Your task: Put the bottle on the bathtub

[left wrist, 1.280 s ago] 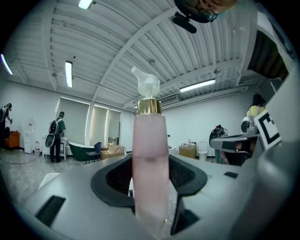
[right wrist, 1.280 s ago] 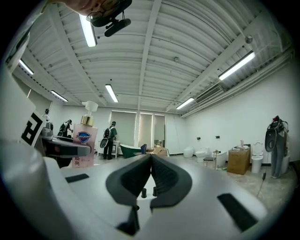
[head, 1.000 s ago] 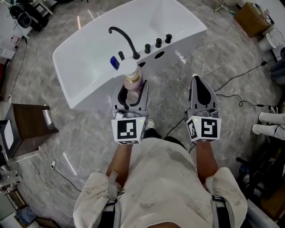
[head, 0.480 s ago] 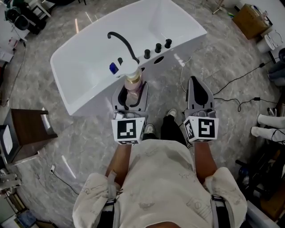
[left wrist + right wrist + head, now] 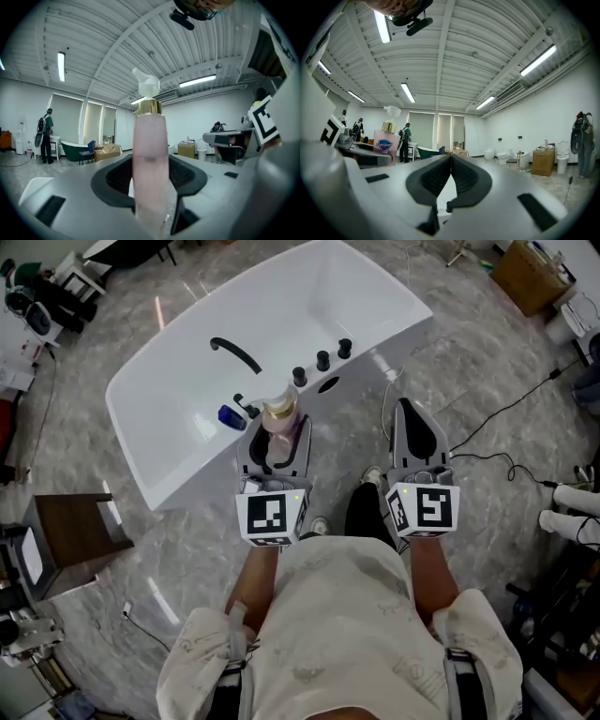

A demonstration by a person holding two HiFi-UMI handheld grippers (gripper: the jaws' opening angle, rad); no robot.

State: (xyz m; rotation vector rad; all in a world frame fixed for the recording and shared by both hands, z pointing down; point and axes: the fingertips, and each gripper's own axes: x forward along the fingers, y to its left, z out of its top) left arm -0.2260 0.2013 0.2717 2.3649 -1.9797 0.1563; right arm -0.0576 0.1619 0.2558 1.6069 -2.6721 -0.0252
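A pink pump bottle (image 5: 278, 423) with a gold collar and white pump stands upright between the jaws of my left gripper (image 5: 274, 432), which is shut on it. The same bottle (image 5: 150, 164) fills the middle of the left gripper view, and the right gripper view shows the bottle (image 5: 386, 140) at its left. The white bathtub (image 5: 178, 381) lies ahead, and the bottle hangs over its near rim beside the black faucet (image 5: 234, 352). My right gripper (image 5: 413, 427) is held over the floor to the tub's right, its jaws (image 5: 451, 161) closed together on nothing.
Black knobs (image 5: 322, 361) line the tub's near rim, and a small blue object (image 5: 231, 415) lies on the rim left of the bottle. A dark wooden stand (image 5: 70, 540) sits at the left. Black cables (image 5: 506, 409) trail over the grey floor at the right.
The view has shifted, so the tub now sits slightly lower and further right in it. The bottle has edged further over the tub's rim, still gripped. The right gripper holds its place.
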